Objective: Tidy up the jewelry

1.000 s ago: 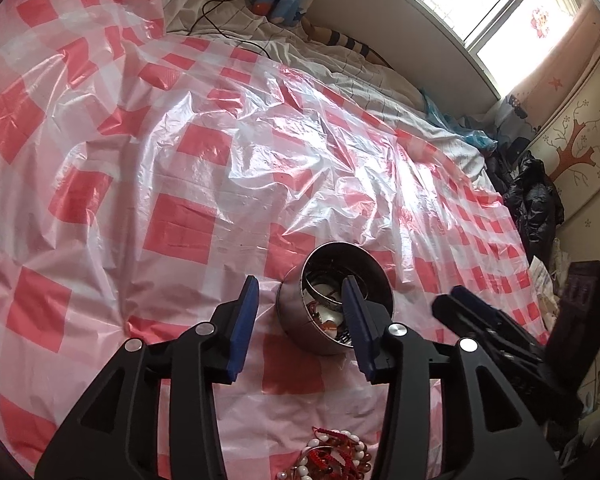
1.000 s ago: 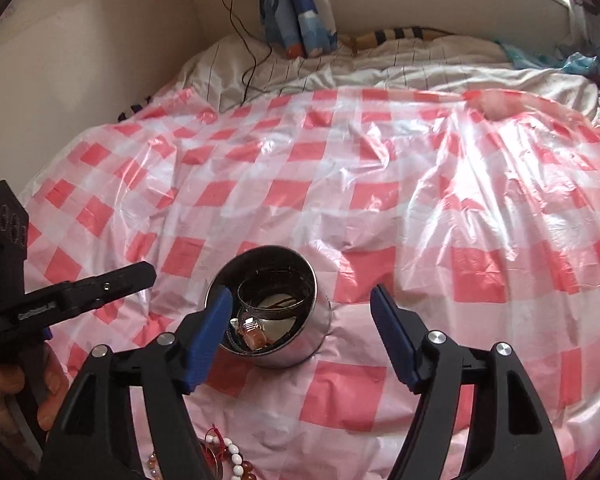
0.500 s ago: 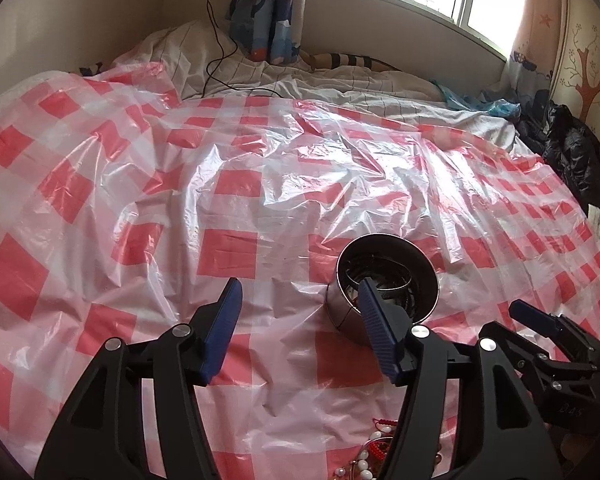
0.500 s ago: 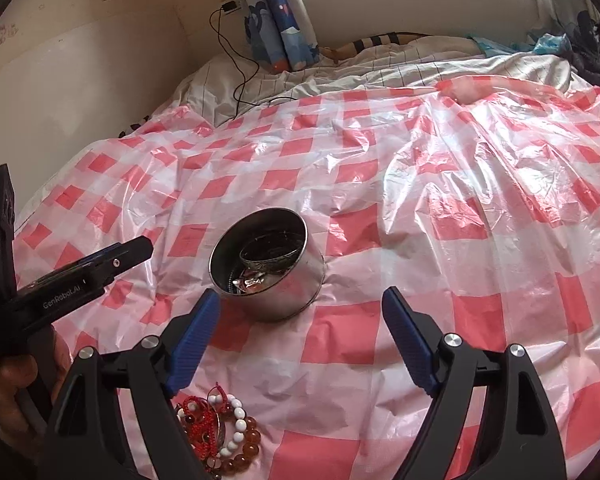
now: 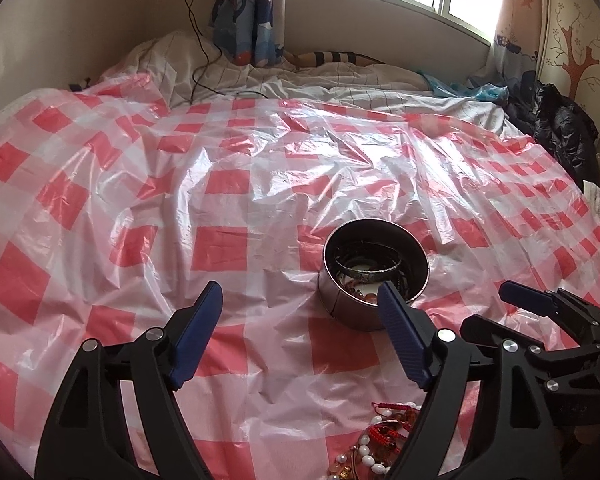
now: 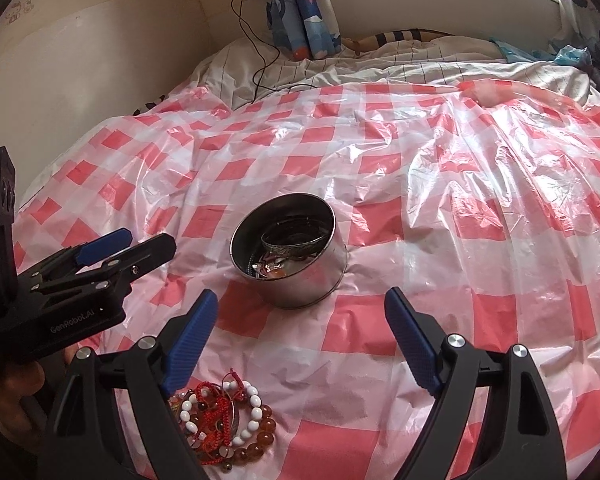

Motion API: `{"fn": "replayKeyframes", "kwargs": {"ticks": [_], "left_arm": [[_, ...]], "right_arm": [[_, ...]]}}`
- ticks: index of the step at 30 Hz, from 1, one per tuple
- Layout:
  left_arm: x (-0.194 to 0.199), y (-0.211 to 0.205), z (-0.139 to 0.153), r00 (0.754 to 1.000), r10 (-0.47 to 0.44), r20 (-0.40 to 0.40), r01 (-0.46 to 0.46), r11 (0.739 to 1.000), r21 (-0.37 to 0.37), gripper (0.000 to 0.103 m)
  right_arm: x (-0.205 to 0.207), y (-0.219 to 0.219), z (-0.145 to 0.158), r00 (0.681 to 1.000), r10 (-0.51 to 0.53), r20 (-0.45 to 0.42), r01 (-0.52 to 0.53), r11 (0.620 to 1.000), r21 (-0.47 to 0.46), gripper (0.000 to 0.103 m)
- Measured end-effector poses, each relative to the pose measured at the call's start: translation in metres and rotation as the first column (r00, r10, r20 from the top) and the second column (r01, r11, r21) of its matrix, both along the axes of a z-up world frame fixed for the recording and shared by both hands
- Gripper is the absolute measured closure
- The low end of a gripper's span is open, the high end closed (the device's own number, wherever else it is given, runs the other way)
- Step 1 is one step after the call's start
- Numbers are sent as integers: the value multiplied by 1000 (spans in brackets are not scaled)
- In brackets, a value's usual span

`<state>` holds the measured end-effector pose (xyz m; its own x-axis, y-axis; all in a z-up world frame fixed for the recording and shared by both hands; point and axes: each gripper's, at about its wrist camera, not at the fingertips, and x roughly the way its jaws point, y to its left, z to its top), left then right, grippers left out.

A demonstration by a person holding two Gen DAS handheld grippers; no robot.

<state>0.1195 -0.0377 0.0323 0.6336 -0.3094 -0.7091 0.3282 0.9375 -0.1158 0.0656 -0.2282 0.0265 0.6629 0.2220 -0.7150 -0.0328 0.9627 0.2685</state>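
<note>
Left claw [image 5: 300, 336]: jaws spread wide, nothing between the pads; they have just been opening. In its own view the tin [image 5: 374, 276] stands at about 1 o'clock from the gap, its near wall partly behind the right pad. Bead pile [image 5: 380, 448] sits at 5 o'clock, low and close, half hidden by the right finger.

Right claw [image 6: 300, 344]: jaws also spread, empty; they opened further over the last second and now look steady. In the right wrist view the tin [image 6: 290, 256] lies at 12 o'clock, just beyond the fingertips and upright on the checked sheet [image 6: 460, 240], with a bangle and small pieces inside. Bead pile [image 6: 224, 420] lies at 7 o'clock, close under the left pad, partly covered by that finger. Left claw shows at 9 o'clock [image 6: 112, 254], off to the side of tin and pile.

Judgement: remaining work is the loose beads, to go into the tin. The pile lies nearer the right claw and in clearer sight of it. Pile has no clear long axis; it is a tangled heap of strands. The next reach calls for drawing back and down toward 7 o'clock.
</note>
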Motion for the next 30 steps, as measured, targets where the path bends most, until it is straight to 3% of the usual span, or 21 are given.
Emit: {"fn": "replayKeyframes", "kwargs": {"ticks": [3, 6, 9, 17, 22, 28, 30], "left_arm": [[8, 13, -13, 993, -23, -117, 12, 996, -91, 26], [15, 25, -30, 971, -55, -233, 15, 986, -168, 26], [12, 28, -40, 952, -103, -290, 39, 975, -219, 26], [0, 14, -48, 935, -159, -318, 92, 972, -214, 26], [4, 24, -46, 938, -125, -324, 58, 976, -210, 26], [10, 42, -43, 944, -69, -322, -3, 976, -218, 23], [10, 44, -43, 945, -65, -320, -6, 976, -216, 22]], "right_arm": [[-4, -5, 2, 1000, 7, -8, -7, 1000, 7, 21], [-12, -14, 3, 1000, 4, -20, -4, 1000, -8, 21], [-20, -25, 3, 999, -3, -37, 4, 1000, 9, 21], [-27, -10, -14, 983, 153, -101, -143, 985, 99, 21], [-28, 23, -23, 965, 246, -85, -243, 969, 45, 23], [-19, 48, -39, 945, 308, -107, -306, 951, 30, 36], [-14, 56, -46, 936, 328, -126, -326, 945, 34, 45]]}}
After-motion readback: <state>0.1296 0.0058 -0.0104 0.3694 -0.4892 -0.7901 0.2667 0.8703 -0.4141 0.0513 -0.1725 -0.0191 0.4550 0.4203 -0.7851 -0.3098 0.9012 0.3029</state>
